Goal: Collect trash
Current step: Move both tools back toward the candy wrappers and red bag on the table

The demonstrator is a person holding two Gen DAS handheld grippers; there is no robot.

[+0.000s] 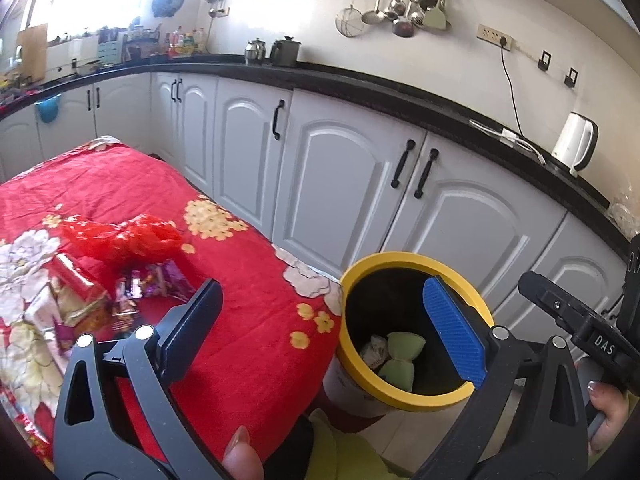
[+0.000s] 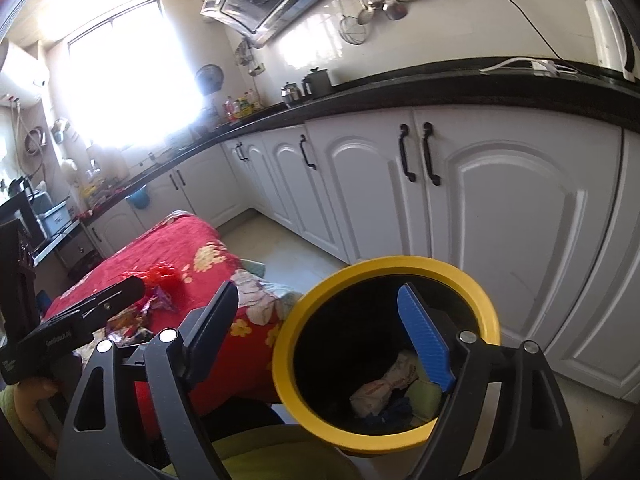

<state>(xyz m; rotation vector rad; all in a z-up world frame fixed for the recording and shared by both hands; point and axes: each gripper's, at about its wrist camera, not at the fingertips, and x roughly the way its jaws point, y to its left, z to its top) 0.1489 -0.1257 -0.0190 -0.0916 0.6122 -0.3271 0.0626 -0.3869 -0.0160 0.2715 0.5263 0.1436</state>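
A yellow-rimmed black bin [image 1: 416, 260] stands off the table's right edge, holding a green pouch [image 1: 404, 346] and a white wrapper [image 1: 374, 350]. In the right wrist view the bin [image 2: 384, 264] shows that white wrapper [image 2: 380, 390] and a green piece [image 2: 426, 396] inside. My left gripper [image 1: 320, 320] is open with nothing in it, one finger over the red cloth, the other over the bin. My right gripper [image 2: 320, 332] is open and bare too, its blue pad [image 2: 426, 340] above the bin's mouth. A crumpled red plastic bag [image 1: 128, 236] and several foil wrappers [image 1: 160, 280] lie on the table's left.
The table carries a red floral cloth [image 1: 248, 264]. White cabinets [image 1: 340, 168] under a black countertop [image 1: 400, 92] run close behind the bin. A white kettle [image 1: 576, 142] stands on the counter at right. A person's hand [image 1: 610, 404] holds the other gripper's handle.
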